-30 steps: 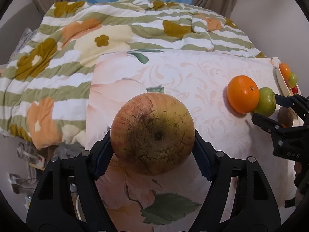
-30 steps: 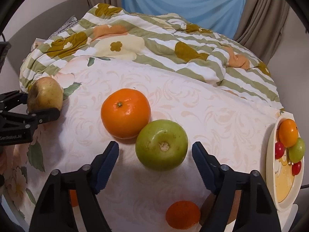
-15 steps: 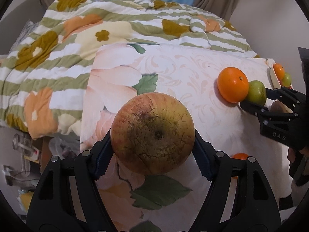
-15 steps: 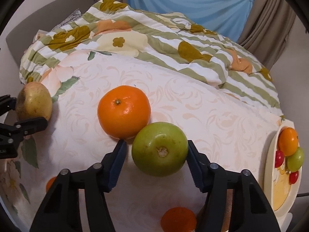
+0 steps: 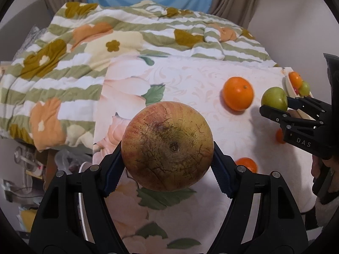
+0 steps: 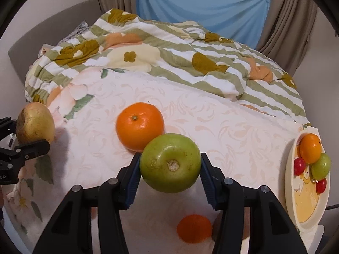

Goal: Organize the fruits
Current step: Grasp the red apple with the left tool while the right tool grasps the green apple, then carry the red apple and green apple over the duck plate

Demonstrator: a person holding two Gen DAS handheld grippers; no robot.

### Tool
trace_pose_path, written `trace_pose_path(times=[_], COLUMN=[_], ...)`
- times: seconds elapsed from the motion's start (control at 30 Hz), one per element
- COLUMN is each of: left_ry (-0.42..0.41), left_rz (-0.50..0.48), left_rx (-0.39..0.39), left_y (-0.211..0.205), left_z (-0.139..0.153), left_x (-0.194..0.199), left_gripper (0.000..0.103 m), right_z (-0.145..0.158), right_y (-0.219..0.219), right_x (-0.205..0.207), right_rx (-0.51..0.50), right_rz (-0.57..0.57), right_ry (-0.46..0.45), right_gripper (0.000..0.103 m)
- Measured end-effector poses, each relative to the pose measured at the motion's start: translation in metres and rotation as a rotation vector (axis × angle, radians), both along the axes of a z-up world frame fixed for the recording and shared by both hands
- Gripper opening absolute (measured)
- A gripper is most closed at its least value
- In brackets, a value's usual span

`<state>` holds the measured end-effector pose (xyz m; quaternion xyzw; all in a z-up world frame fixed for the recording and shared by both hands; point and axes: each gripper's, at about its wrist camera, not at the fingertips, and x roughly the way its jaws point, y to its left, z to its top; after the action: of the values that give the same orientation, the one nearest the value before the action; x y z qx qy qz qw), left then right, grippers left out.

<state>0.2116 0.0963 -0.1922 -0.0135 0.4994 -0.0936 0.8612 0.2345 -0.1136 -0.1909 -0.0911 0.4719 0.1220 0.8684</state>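
Observation:
My left gripper (image 5: 167,157) is shut on a large russet red-yellow apple (image 5: 167,146) and holds it above the floral tablecloth (image 5: 190,80). My right gripper (image 6: 170,174) is shut on a green apple (image 6: 170,163), lifted just off the cloth in front of a big orange (image 6: 139,126). In the left wrist view the right gripper (image 5: 275,108) shows at the right with the green apple (image 5: 274,98), next to the big orange (image 5: 238,93). The left gripper (image 6: 31,141) and its apple (image 6: 35,126) show at the left of the right wrist view.
A cream plate (image 6: 305,207) at the table's right edge holds an orange, a green fruit and red cherry tomatoes. Small oranges lie on the cloth (image 6: 195,228) (image 5: 246,164). A striped floral quilt (image 6: 169,48) covers the bed behind the table. Clutter lies below the table's left edge (image 5: 31,160).
My right gripper closed on the green apple and raised it off the cloth, away from the big orange. My left gripper kept its apple and drew back and up.

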Motion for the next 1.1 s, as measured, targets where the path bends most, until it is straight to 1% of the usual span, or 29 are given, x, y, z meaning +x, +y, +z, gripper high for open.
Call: trace_pose_path(times=[0.2,0.43,0.53,0.67,0.87,1.0,1.1], left_ry=[-0.047,-0.09,-0.112,-0.142,-0.163,-0.157,-0.148], left_rz=[-0.015,-0.052,-0.083,-0.136,-0.177,-0.19,-0.201], left_rx=[-0.009,-0.032,-0.044,-0.044,-0.057,-0.075,-0.077], left_y=[-0.01,-0.031,-0.045,-0.073,-0.124,-0.165,-0.197], left_z=[0.035,0.07,0.084,0.102,0.118,0.119,0.114], left_x=[-0.018,-0.036,-0.04,-0.039,-0.032,-0.024,-0.017], left_gripper=[0.082,0.082,0.082,0.082,0.082,0.082,0.082], right_z=[0.031,0.068,0.083,0.1,0.114,0.113,0.109], right_y=[-0.007,-0.03,-0.043,-0.07,-0.114,-0.149,-0.177], right_x=[-0.023,-0.055,-0.068,-0.084,-0.098,-0.101,-0.1], right_rx=[0.025,0.045,0.052,0.073,0.065,0.061,0.063], right_rz=[-0.016,-0.072,-0.11,-0.166,-0.216,-0.231,-0.243], right_ry=[-0.034,-0.075,-0.095,-0.122,-0.153,-0.144,-0.133], right_gripper=[0.049,0.049,0.049,0.049,0.049,0.049,0.049])
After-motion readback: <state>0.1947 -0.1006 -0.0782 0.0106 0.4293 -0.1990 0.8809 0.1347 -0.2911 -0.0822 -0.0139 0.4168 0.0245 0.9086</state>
